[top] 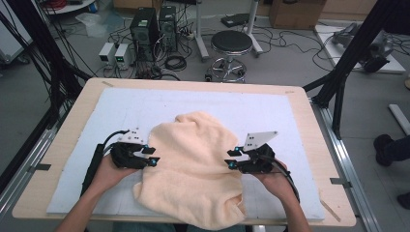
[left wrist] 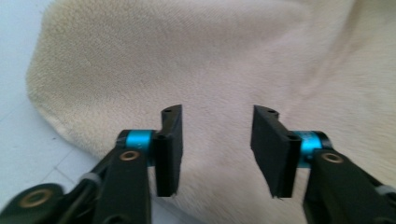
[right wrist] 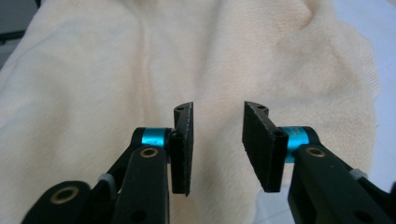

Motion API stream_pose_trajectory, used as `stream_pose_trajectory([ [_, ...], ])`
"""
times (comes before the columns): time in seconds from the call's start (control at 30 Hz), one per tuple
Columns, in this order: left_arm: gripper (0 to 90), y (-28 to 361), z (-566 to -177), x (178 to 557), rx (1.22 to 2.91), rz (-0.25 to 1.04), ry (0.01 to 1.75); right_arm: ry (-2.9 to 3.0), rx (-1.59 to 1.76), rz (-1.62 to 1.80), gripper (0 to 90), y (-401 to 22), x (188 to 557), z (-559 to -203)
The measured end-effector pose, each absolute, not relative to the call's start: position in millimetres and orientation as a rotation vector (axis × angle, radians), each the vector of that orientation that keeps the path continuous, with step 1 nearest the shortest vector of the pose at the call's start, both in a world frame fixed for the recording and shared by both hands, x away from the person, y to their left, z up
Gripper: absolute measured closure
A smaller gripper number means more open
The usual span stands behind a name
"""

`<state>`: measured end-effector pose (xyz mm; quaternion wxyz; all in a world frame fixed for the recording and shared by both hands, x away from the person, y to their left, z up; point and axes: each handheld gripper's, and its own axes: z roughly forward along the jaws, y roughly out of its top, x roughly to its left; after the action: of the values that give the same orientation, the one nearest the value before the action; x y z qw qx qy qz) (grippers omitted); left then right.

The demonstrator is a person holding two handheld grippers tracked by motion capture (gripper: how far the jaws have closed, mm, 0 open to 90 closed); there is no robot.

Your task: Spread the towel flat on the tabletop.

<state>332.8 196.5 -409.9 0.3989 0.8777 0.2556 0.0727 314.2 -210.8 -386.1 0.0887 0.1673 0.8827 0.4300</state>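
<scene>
A cream-coloured towel (top: pixel 193 166) lies crumpled on the white mat (top: pixel 145 108) that covers the wooden table (top: pixel 72 116). Its near edge reaches the front edge of the table, and its far end forms a rounded hump toward the middle of the mat.

The left tool (top: pixel 151 156) sits at the towel's left edge, held in the person's left hand (top: pixel 109 171). In the left gripper view its two black jaws stand apart over the towel's pile, with no cloth between the pads: the left tool (left wrist: pixel 217 147) is released. The towel's rounded edge (left wrist: pixel 42 93) lies to the left in that view, with white mat beyond it.

The right tool (top: pixel 231 158) sits at the towel's right edge, held in the person's right hand (top: pixel 275 181). In the right gripper view the jaws likewise stand apart above folded cloth (right wrist: pixel 140 70), gripping nothing: the right tool (right wrist: pixel 217 144) is released.

A grey three-cornered plate (top: pixel 258 139) tops the right tool.

No brand, label or legible writing is visible on the towel, mat or tools. On the floor beyond the table stand two black computer towers (top: pixel 145 26), two small white units (top: pixel 113 52) with lit displays too small to read, and a round black stool (top: pixel 231 43).
</scene>
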Motion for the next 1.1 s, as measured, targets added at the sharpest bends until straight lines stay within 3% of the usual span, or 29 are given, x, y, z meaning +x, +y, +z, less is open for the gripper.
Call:
stream_pose_trajectory([
  [0.13,48.4,190,-422,346,2.248,0.128,0.657,2.668,0.559,1.198,57.3,-206,330,-399],
  [0.27,53.0,187,-431,346,2.308,0.120,0.651,2.752,0.571,1.070,57.3,-197,337,-416],
  [0.37,61.1,184,-429,342,2.332,0.191,0.650,2.791,0.583,1.022,64.6,-194,338,-422],
  [0.43,72.3,184,-429,341,2.335,0.190,0.657,2.801,0.577,1.021,77.0,-192,335,-430],
  [0.53,82.7,183,-425,337,2.361,0.193,0.632,2.801,0.579,1.046,82.9,-195,333,-430],
  [0.93,84.5,211,-379,277,2.253,0.230,0.491,2.739,0.408,1.229,83.2,-204,284,-380],
  [1.1,84.6,215,-383,260,2.247,0.171,0.477,2.779,0.371,1.215,83.1,-199,268,-383],
])
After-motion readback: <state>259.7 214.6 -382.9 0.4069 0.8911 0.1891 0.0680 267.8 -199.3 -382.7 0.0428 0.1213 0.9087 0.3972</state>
